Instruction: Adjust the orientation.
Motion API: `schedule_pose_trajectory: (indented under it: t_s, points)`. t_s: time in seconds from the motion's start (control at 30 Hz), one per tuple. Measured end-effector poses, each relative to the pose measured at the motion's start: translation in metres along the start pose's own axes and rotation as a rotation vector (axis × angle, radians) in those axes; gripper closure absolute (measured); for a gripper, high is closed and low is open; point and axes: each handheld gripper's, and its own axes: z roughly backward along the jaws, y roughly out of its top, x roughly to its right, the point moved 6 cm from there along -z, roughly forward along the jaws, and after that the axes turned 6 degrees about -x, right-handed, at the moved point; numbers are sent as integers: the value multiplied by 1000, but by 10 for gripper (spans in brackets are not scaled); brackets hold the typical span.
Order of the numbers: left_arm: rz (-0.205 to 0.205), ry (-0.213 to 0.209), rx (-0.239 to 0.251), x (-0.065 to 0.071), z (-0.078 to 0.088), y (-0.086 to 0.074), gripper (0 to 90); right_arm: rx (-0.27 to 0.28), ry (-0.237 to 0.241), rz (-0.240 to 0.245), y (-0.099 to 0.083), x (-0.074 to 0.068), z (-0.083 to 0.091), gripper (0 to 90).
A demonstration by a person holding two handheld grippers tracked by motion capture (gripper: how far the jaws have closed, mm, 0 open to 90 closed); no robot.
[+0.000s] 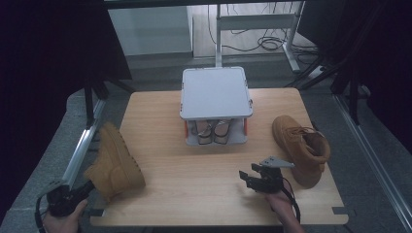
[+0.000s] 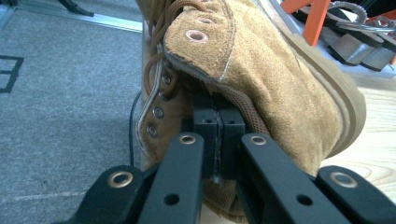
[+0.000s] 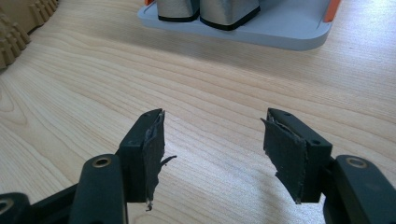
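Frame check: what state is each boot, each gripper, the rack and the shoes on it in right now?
left gripper: shut on the left boot's collar.
left boot: gripped, tilted at the table's left edge.
right gripper: open, holding nothing, over bare table.
right boot: lying on its side, untouched.
grey rack: upright at the table's middle.
heeled shoes: on the rack's lower shelf.

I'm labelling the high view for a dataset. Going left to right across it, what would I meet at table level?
left gripper → held boot → grey shoe rack → right gripper → second boot.
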Motion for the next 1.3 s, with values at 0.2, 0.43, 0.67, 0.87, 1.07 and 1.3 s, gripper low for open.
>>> schedule_pose_trajectory:
  t_s: [0.2, 0.43, 0.67, 0.87, 1.07, 1.3]
  points:
    - [-14, -9, 9, 5, -1, 7, 891, -1, -1, -1, 0, 0, 0, 382]
    - [-27, -11, 7, 9, -5, 14, 892, -3, -4, -3, -1, 1, 0, 382]
    - [-36, -19, 18, 15, -7, 21, 890, -6, -5, -6, -1, 2, -1, 382]
    - [-52, -32, 16, 23, -12, 28, 885, -6, -11, -9, -2, 3, -1, 382]
    - [-73, -58, 10, 33, -18, 38, 885, -7, -17, -17, -3, 5, 0, 382]
    - [-130, -146, 2, 70, -34, 56, 880, -10, -20, -22, -3, 6, -1, 382]
